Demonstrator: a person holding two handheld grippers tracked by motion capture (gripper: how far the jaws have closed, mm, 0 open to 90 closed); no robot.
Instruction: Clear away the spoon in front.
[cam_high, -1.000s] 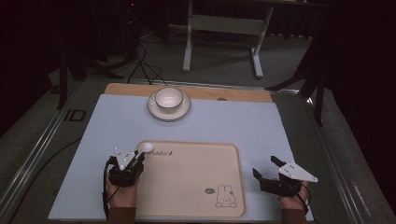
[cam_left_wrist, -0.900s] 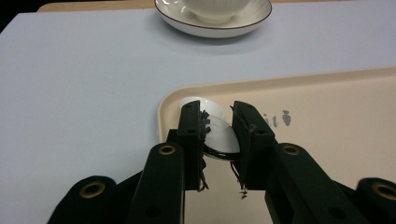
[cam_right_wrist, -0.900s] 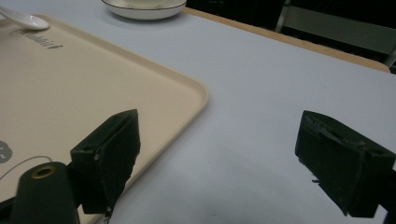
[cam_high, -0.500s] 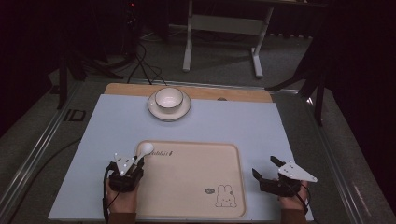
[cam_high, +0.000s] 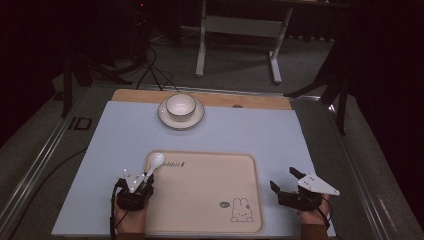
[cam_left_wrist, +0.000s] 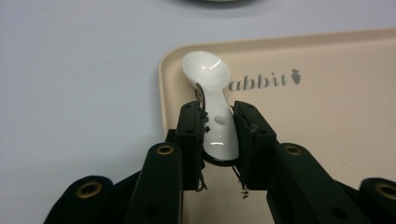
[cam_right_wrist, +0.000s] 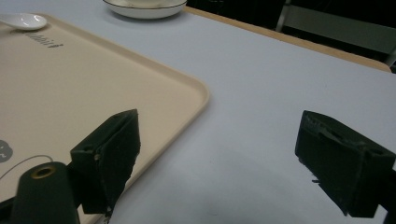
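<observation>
A white spoon (cam_high: 156, 160) lies with its bowl at the far left corner of the beige rabbit tray (cam_high: 210, 185). My left gripper (cam_high: 145, 179) is shut on the spoon's handle. In the left gripper view the jaws press the handle (cam_left_wrist: 219, 135) from both sides, and the spoon bowl (cam_left_wrist: 208, 70) rests just inside the tray's rim (cam_left_wrist: 161, 93). My right gripper (cam_high: 284, 179) stands open to the right of the tray, low over the pale blue mat. Nothing is between its jaws (cam_right_wrist: 219, 140).
A white bowl (cam_high: 181, 105) sits on a saucer (cam_high: 181, 121) at the back centre of the mat (cam_high: 260, 135). A wooden table edge (cam_high: 260, 101) runs behind it. The tray's near right corner carries a rabbit drawing (cam_high: 240, 210).
My left gripper has drawn back slightly toward the person, still on the spoon's handle. The right gripper has stayed where it was.
</observation>
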